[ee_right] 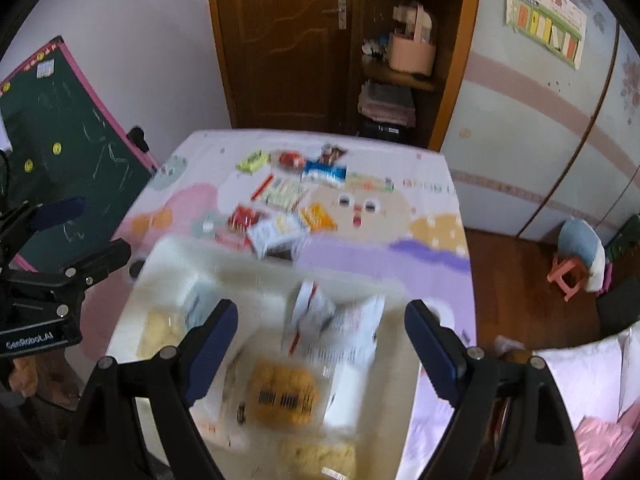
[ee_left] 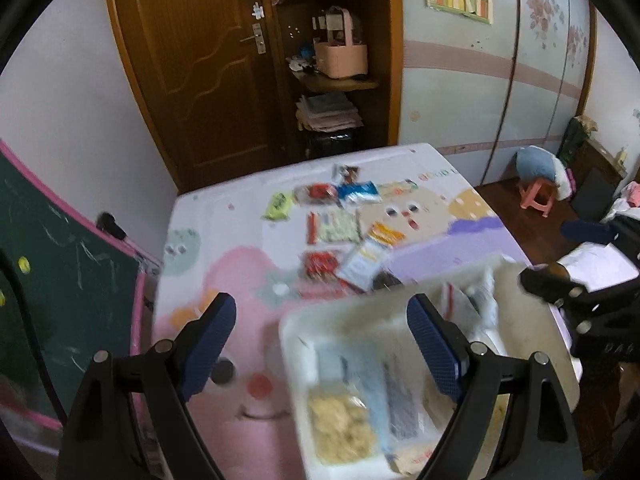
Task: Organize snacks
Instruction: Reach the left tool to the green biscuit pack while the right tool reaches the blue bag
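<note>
A white bin (ee_left: 296, 336) sits at the near edge of the table and holds several snack packets; it also shows in the right wrist view (ee_right: 168, 264). Loose snack packets (ee_left: 336, 228) lie spread on the cartoon mat further back, also seen in the right wrist view (ee_right: 280, 196). My left gripper (ee_left: 320, 340) is open and empty above the bin's left side. My right gripper (ee_right: 320, 344) is open and empty above the bin, over a white packet (ee_right: 340, 328) and a yellow biscuit pack (ee_right: 280, 396). Both views are blurred.
A green chalkboard (ee_left: 60, 264) leans at the table's left. A brown door (ee_left: 208, 60) and shelf unit (ee_left: 336, 80) stand behind the table. A pink stool (ee_left: 538, 196) and wooden floor lie to the right. A bed (ee_right: 592, 380) is at the near right.
</note>
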Available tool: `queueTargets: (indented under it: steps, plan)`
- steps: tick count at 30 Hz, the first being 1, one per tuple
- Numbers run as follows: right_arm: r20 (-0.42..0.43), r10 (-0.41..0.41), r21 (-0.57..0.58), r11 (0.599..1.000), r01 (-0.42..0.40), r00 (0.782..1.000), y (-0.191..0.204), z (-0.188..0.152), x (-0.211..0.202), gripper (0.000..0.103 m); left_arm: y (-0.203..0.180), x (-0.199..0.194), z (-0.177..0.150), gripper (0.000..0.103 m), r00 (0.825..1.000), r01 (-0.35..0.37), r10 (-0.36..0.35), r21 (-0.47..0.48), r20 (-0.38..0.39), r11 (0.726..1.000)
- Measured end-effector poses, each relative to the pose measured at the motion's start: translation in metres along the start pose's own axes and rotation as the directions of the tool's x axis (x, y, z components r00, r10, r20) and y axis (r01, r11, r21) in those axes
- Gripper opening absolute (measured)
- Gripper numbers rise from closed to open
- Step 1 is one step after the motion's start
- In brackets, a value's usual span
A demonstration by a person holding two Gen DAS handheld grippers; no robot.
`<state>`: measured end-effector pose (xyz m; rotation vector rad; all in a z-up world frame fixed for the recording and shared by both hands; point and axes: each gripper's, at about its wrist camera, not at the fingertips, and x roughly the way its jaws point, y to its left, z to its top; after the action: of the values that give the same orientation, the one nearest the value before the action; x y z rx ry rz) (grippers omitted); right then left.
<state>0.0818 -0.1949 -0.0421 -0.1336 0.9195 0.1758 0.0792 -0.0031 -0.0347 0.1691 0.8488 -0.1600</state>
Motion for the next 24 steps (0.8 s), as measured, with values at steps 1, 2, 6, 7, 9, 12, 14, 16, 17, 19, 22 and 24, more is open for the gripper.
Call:
queueTargets:
  steps: [1, 2, 6, 7, 9, 12, 14, 16, 17, 19, 22, 24]
  plan:
    - [0.018, -0.015, -0.011, 1.0, 0.015, 1.0, -0.002, 0.011, -0.001, 0.086, 0.006, 0.001, 0.015, 0.087, 1.0, -0.012, 0.012, 0.008, 0.01, 1.0]
    - [0.033, -0.028, -0.022, 0.999, 0.028, 0.999, -0.002, 0.02, -0.002, 0.086, 0.01, 0.002, 0.026, 0.087, 1.0, -0.023, 0.023, 0.013, 0.017, 1.0]
    - [0.139, -0.111, -0.092, 0.988, 0.124, 0.984, -0.005, 0.075, -0.005, 0.086, 0.028, 0.012, 0.079, 0.087, 0.996, -0.085, 0.084, 0.025, 0.036, 0.996]
    - [0.156, -0.113, -0.102, 0.986, 0.13, 0.981, -0.006, 0.084, -0.006, 0.086, 0.032, 0.016, 0.092, 0.087, 0.994, -0.107, 0.106, 0.026, 0.034, 0.994]
    - [0.182, -0.106, -0.132, 0.983, 0.131, 0.977, -0.01, 0.114, -0.002, 0.086, 0.04, 0.027, 0.116, 0.087, 0.989, -0.143, 0.143, 0.014, 0.02, 0.99]
    - [0.186, -0.081, -0.145, 0.983, 0.109, 0.979, -0.021, 0.149, 0.009, 0.086, 0.051, 0.049, 0.149, 0.087, 0.988, -0.151, 0.151, 0.012, -0.012, 0.988]
    - [0.186, -0.042, -0.165, 0.984, 0.073, 0.982, -0.026, 0.172, 0.018, 0.086, 0.057, 0.063, 0.169, 0.087, 0.983, -0.179, 0.18, 0.021, -0.026, 0.984]
    - [0.184, -0.044, -0.187, 0.979, 0.079, 0.982, -0.03, 0.191, 0.031, 0.086, 0.064, 0.08, 0.193, 0.087, 0.977, -0.208, 0.208, 0.02, -0.037, 0.978]
    - [0.182, -0.039, -0.201, 0.977, 0.076, 0.983, -0.03, 0.196, 0.036, 0.086, 0.068, 0.088, 0.202, 0.087, 0.976, -0.213, 0.214, 0.016, -0.045, 0.977]
    - [0.174, -0.043, -0.25, 0.964, 0.087, 0.984, -0.028, 0.212, 0.057, 0.086, 0.074, 0.107, 0.22, 0.087, 0.973, -0.222, 0.223, 0.019, -0.053, 0.975]
    - [0.138, -0.025, -0.302, 0.951, 0.066, 0.99, -0.026, 0.222, 0.092, 0.086, 0.08, 0.147, 0.233, 0.087, 0.965, -0.251, 0.255, 0.06, -0.066, 0.966]
    - [0.073, 0.015, -0.326, 0.945, 0.01, 0.997, -0.028, 0.222, 0.129, 0.086, 0.084, 0.179, 0.229, 0.087, 0.965, -0.229, 0.236, 0.067, -0.115, 0.971]
